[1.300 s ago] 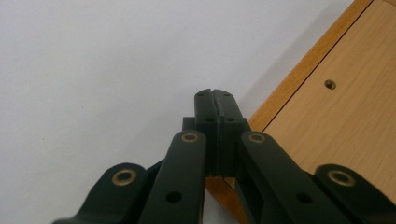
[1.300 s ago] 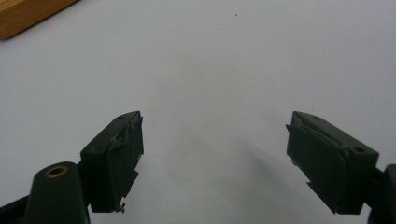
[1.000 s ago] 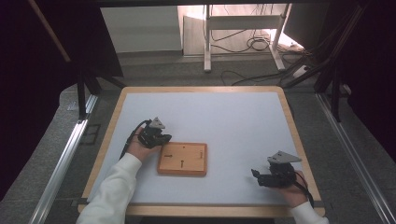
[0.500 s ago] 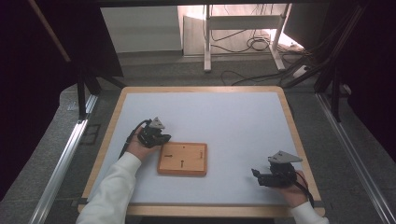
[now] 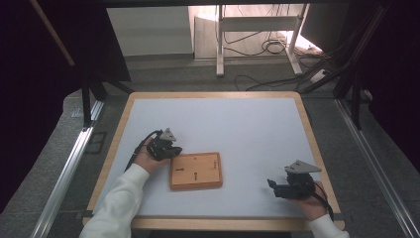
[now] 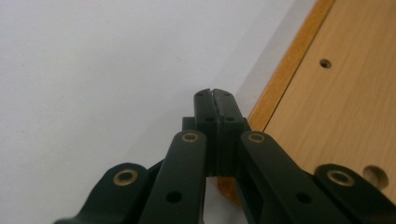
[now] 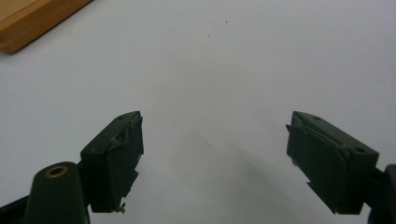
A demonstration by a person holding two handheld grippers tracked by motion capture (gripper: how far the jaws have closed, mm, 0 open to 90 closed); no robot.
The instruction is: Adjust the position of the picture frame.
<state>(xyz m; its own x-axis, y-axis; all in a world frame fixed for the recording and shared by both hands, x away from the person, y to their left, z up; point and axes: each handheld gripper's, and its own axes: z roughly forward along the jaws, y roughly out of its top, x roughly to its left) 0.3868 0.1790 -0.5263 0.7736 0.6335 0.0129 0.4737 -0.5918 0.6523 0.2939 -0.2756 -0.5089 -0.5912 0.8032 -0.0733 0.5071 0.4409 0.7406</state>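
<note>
A flat wooden board [image 5: 195, 170] with small slots and holes lies on the white table top [image 5: 233, 129], near the front and left of centre. My left gripper [image 5: 174, 149] rests at the board's upper left corner, held by a hand in a white sleeve. In the left gripper view its jaws [image 6: 215, 100] are pressed together with nothing between them, right beside the board's edge [image 6: 280, 79]. My right gripper [image 5: 271, 185] sits low at the front right, pointing left toward the board. Its jaws [image 7: 215, 158] stand wide apart over bare table, and a corner of the board [image 7: 32, 21] shows far off.
The table has a raised wooden rim [image 5: 119, 129]. Metal rails [image 5: 69, 163] run along both sides. Behind the table stand a white frame [image 5: 220, 34] and loose cables [image 5: 267, 47] on the floor.
</note>
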